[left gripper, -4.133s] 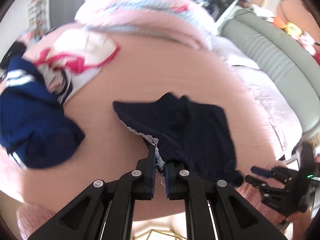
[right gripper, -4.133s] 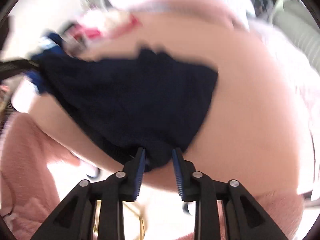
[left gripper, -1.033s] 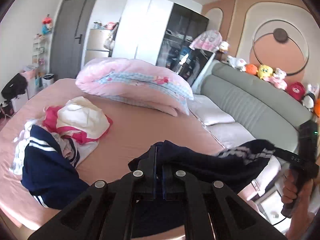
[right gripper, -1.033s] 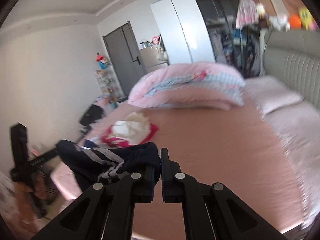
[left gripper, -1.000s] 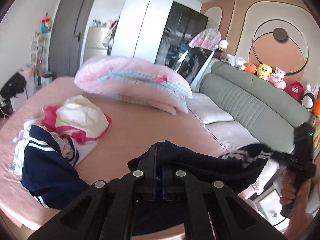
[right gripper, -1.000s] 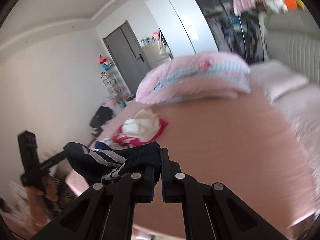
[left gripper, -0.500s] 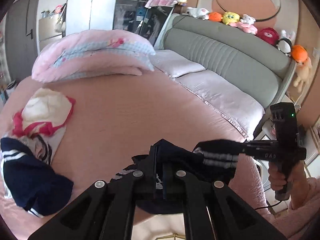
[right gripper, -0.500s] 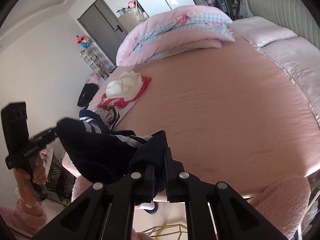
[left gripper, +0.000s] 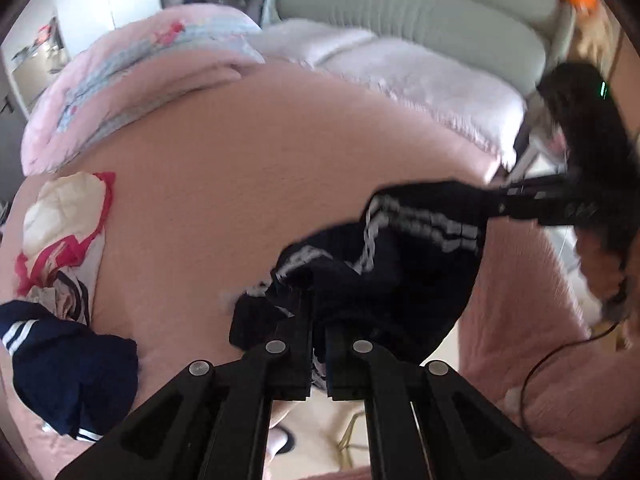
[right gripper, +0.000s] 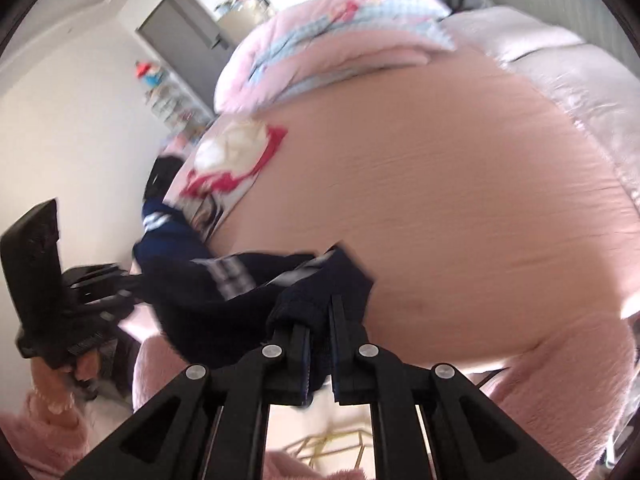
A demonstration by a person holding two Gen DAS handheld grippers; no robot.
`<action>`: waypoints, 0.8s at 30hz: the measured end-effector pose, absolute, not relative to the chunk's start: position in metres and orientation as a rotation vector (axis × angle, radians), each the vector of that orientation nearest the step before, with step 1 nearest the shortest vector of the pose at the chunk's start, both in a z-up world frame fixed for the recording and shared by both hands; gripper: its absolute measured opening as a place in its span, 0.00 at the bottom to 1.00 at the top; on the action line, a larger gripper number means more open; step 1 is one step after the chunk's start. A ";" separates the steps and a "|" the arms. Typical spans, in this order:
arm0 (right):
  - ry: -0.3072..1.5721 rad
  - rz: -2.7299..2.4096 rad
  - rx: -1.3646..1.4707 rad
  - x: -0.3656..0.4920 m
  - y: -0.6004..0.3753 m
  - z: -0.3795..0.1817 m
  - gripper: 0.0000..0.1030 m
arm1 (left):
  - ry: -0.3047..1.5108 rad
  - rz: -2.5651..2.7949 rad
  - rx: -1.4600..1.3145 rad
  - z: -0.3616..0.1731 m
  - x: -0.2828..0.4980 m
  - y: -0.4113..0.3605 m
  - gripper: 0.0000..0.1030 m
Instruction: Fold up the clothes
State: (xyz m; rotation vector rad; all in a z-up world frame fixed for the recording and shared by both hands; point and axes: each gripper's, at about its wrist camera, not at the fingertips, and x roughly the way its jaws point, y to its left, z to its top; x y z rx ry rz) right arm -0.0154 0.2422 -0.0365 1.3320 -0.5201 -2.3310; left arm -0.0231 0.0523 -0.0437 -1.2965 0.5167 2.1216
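A navy garment with white stripes (left gripper: 404, 264) hangs stretched between my two grippers over the near edge of the pink bed (left gripper: 248, 168). My left gripper (left gripper: 318, 316) is shut on one bunched end of it. The right gripper (left gripper: 498, 206) pinches the other end at the right of the left wrist view. In the right wrist view my right gripper (right gripper: 319, 322) is shut on a thick fold of the garment (right gripper: 224, 292), and the left gripper (right gripper: 120, 280) holds the far end at the left. Both views are blurred by motion.
A pile of clothes lies on the bed's left side: a white and red piece (left gripper: 60, 220) and a navy striped piece (left gripper: 68, 368). A rolled pink duvet (left gripper: 132, 72), pale pillows (left gripper: 420, 80) and a grey headboard (left gripper: 420, 12) lie beyond. The person's fluffy pink sleeves (right gripper: 36, 440) frame the near side.
Both grippers have dropped and tipped down toward the bed's near edge, still holding the navy garment between them. The left gripper has also rolled.
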 end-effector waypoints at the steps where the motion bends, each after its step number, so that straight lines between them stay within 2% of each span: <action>1: -0.530 -2.254 1.322 -0.014 0.232 -0.037 0.07 | 0.534 2.111 -1.349 -0.054 -0.026 0.053 0.03; 5: -0.545 -2.223 1.094 -0.002 0.222 -0.002 0.07 | 0.325 2.288 -1.244 -0.029 -0.035 0.020 0.04; 8: -0.589 -2.317 0.908 0.003 0.241 0.033 0.07 | 0.298 2.395 -1.337 -0.044 -0.055 -0.004 0.05; 16: -0.624 -2.267 0.950 0.005 0.247 0.029 0.07 | 0.130 2.216 -1.522 -0.109 -0.054 0.004 0.11; 20: -0.622 -2.305 0.939 0.001 0.245 0.035 0.07 | 0.280 2.225 -1.533 -0.124 -0.049 0.021 0.08; 22: -0.613 -2.354 0.922 -0.001 0.249 0.043 0.07 | 0.309 2.309 -1.459 -0.103 -0.051 0.019 0.05; 24: -0.586 -2.417 0.907 -0.005 0.256 0.050 0.07 | 0.254 2.426 -1.310 -0.056 -0.056 0.007 0.04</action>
